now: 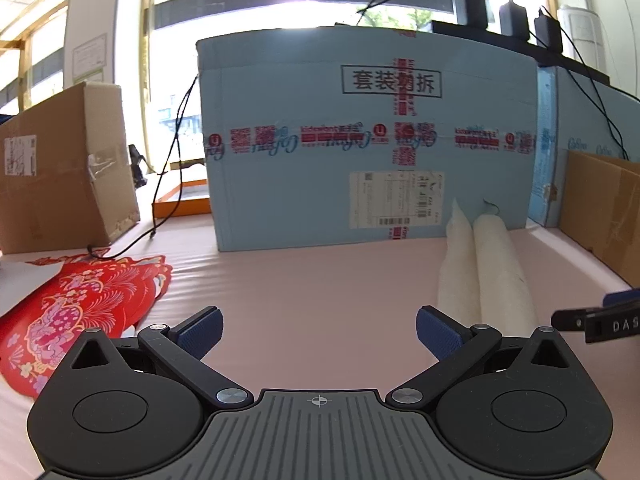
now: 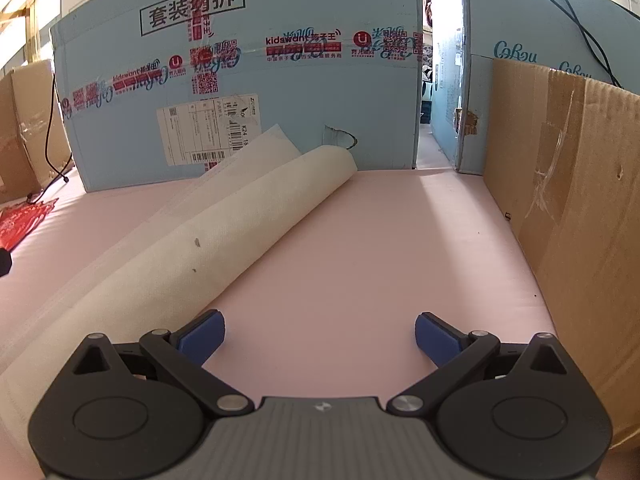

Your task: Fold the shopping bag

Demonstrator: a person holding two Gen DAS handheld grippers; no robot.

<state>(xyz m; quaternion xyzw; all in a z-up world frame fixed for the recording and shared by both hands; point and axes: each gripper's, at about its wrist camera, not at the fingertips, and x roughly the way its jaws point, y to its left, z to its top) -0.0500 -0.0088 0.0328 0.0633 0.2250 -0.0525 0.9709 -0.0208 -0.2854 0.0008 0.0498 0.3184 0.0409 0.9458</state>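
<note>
A white fabric shopping bag (image 2: pixel 208 232) lies folded lengthwise into a long strip on the pink table, its far end curled up near the blue box. The left wrist view shows the same white bag (image 1: pixel 488 268) as two long folds on the right. My left gripper (image 1: pixel 319 334) is open over bare pink surface, left of the bag. My right gripper (image 2: pixel 319 336) is open too, just right of the bag's near end, its left finger (image 2: pixel 200 338) close to the bag's edge. Part of the right gripper (image 1: pixel 600 320) shows at the right edge of the left wrist view.
A large light-blue carton (image 1: pixel 368 140) stands behind the bag. Brown cardboard boxes flank the table at the left (image 1: pixel 60 168) and right (image 2: pixel 568 208). Red patterned bags (image 1: pixel 76 304) lie at the left. A black cable (image 1: pixel 168 184) trails over the table.
</note>
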